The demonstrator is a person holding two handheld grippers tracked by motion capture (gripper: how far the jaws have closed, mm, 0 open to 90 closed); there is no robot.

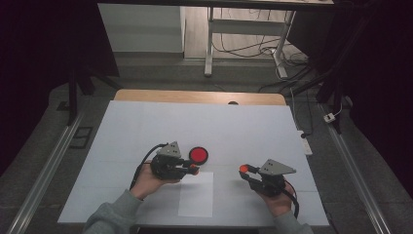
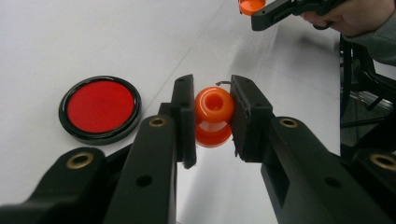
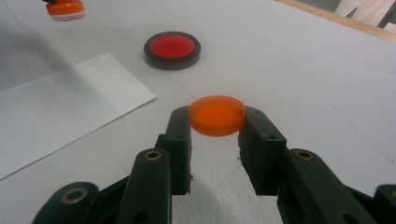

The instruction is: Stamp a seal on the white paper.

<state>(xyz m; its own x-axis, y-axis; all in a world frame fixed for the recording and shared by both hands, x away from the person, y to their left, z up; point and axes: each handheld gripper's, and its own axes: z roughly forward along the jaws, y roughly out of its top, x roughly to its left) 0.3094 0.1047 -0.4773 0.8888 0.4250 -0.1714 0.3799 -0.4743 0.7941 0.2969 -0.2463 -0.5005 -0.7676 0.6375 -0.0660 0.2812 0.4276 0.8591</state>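
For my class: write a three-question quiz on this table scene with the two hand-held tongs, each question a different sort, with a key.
1. True or false: the left tongs are shut on the orange stamp.
2. What do the right tongs grip? A) orange cap B) paper sheet C) cable
3. Fill in: the red ink pad lies nearer the ____ tongs.

Key: 1 true; 2 A; 3 left.

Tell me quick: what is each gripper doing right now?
Left gripper: closed on the orange stamp.
Right gripper: closed on the orange cap.
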